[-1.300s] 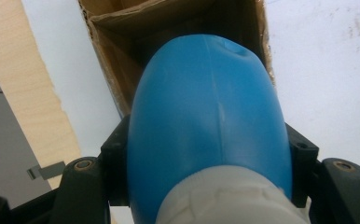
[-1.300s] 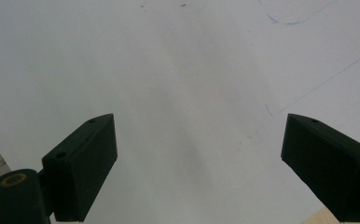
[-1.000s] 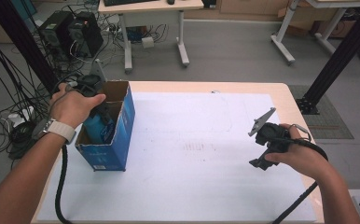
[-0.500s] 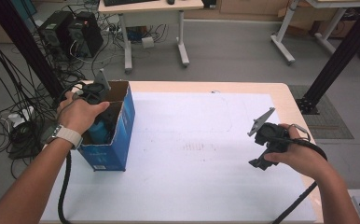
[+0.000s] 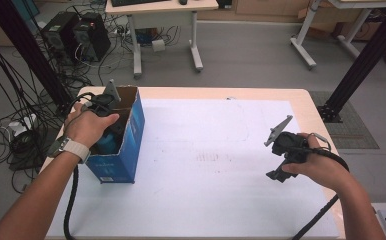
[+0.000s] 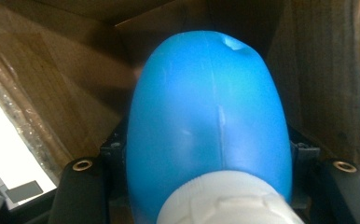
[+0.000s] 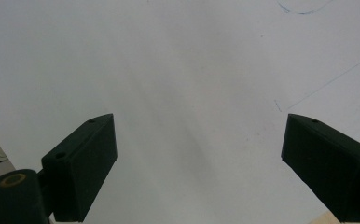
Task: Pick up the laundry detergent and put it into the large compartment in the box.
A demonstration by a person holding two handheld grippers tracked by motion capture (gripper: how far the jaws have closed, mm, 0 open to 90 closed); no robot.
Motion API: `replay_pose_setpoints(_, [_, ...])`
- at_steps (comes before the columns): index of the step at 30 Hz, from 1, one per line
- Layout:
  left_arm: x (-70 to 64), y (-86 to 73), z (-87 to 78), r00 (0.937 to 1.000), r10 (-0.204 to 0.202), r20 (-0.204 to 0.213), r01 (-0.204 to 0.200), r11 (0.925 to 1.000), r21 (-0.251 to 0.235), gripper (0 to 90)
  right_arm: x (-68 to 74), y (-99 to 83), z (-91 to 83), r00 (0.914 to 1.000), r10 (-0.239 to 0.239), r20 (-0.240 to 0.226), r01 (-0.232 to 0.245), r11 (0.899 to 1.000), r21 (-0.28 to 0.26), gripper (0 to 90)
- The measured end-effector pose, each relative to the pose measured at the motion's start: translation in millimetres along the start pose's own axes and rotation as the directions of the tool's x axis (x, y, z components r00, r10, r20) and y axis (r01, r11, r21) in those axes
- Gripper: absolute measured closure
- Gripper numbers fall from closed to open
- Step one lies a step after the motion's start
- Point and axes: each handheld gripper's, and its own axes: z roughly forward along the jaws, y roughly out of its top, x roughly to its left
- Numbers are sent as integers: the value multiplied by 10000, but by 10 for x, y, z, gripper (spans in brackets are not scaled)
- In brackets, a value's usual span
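- Left claw (image 5: 102, 104) down inside the open blue box (image 5: 128, 145), at the left end of the bench (image 5: 221, 200).
- Closed around a blue bottle (image 6: 208, 112), one black jaw on each side of it, seen in the left gripper view.
- Bottle inside the box, brown card walls close all around it, white cap (image 6: 227, 200) near the camera.
- Right claw (image 5: 277, 152) held over the bare white sheet at the right end, well apart from the box.
- Wide open, holding nothing, white sheet between the two jaws in the right gripper view.
- Looks like lifting the bottle out of the box, as a guess.
- To do it well: keep a firm squeeze, since smooth round plastic may slip.
- Pull straight up and slow, away from the card walls, so nothing catches or tips the box.
- Could steady the box with the free right claw if it starts to rise too.
- Bottle: bright blue, round and smooth like an egg, with a thin seam down the middle and a small dent near the far end.
- Cap: white with little ridges.
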Motion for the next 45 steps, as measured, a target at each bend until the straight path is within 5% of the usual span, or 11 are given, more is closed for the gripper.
replay_pose_setpoints(11, [4, 10, 12, 10000, 62, -25, -62, 10000, 75, 370, 1, -3, 0, 10000, 12, 11, -12, 10000, -13, 101])
replay_pose_setpoints(17, [-49, 17, -28, 9986, 522, -18, -521, 9983, 261, 264, 0, -16, -2, 10000, 32, 2, -32, 10000, -51, 99])
replay_pose_setpoints(26, [28, -256, -462, 9945, 1036, 119, -1020, 9901, -968, 236, -3, 1, 3, 10000, 5, 10, -5, 10000, -81, 98])
replay_pose_setpoints(29, [-42, -330, -642, 9880, 1519, -293, -1543, 9812, -1158, 182, 2, 22, 6, 10000, -46, 3, 46, 10000, -74, 98])
replay_pose_setpoints(34, [-145, -427, -853, 9679, 2466, -486, -2512, 9555, -1548, 88, 5, 27, 5, 10000, -67, 18, 67, 9999, -108, 98])
replay_pose_setpoints(39, [-240, -423, -998, 9304, 3597, -711, -3666, 9161, -1624, 45, 16, 11, -11, 10000, -11, 30, 12, 9999, -125, 98])
replay_pose_setpoints(45, [-382, -369, -1095, 8752, 4754, -902, -4838, 8612, -1555, 45, 32, -26, -30, 9999, 112, 74, -111, 9998, -143, 98])
